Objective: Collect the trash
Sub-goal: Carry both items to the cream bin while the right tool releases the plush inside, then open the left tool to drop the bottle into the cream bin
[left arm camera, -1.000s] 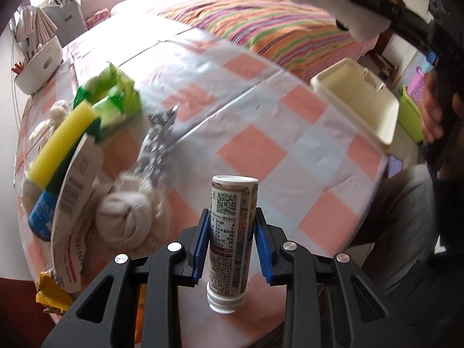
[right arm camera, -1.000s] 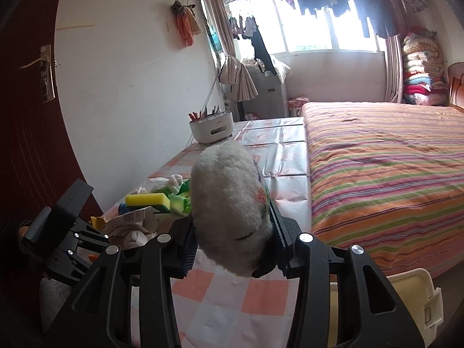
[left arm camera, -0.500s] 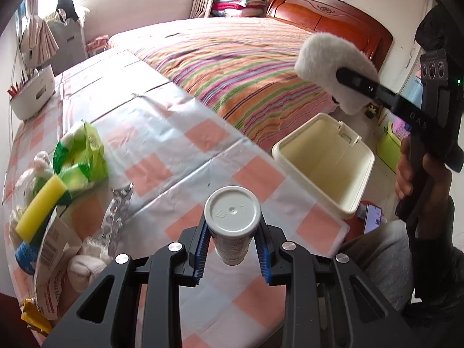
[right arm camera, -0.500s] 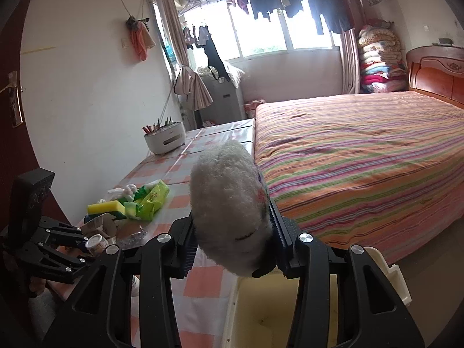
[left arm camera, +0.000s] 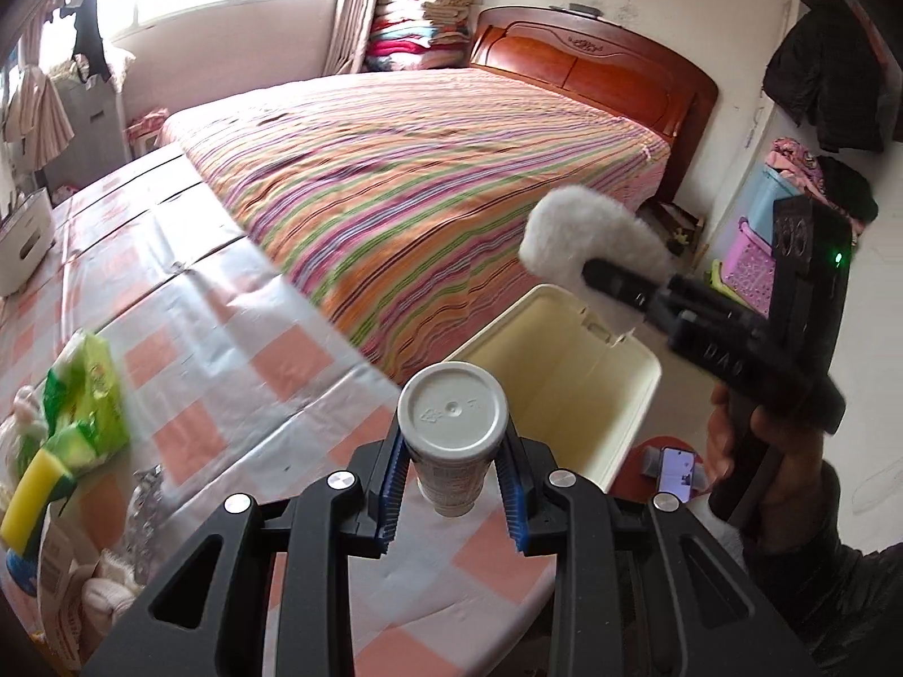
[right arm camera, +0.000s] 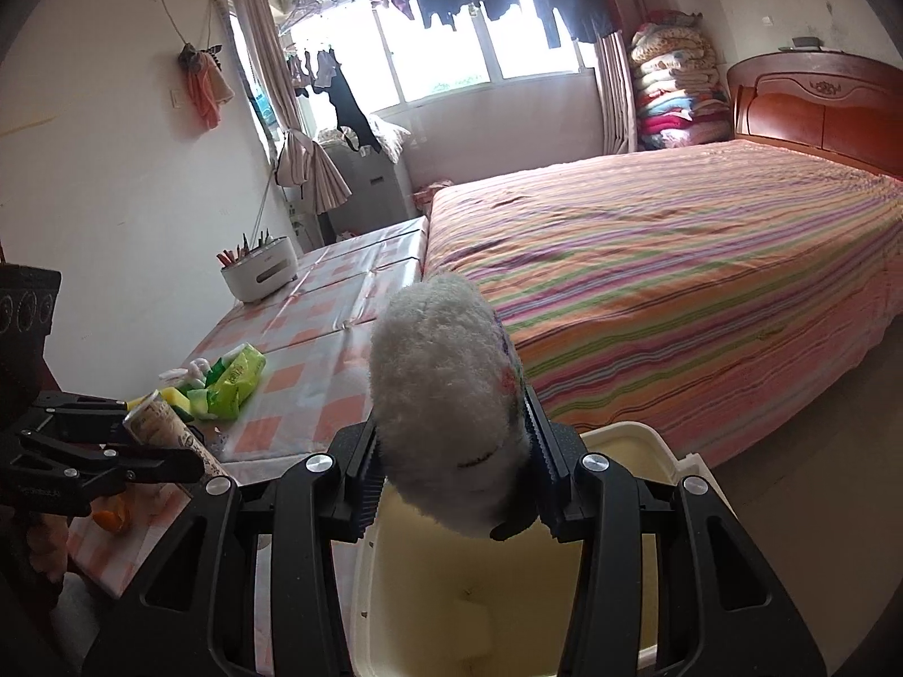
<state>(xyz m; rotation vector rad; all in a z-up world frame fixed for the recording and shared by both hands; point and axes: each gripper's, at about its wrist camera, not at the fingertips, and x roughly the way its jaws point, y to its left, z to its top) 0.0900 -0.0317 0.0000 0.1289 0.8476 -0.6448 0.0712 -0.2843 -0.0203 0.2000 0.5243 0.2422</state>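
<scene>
Both loaded tools have swung from the table toward the bin.

Black hand-held gripper, blue pads, silver screws

Bin floor cut off below, phone screen unreadable — perhaps video

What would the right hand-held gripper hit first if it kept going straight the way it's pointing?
Probably the striped bed. The right hand-held gripper, shut on a fluffy white ball, points forward over the open bin; depth is unclear.
</scene>
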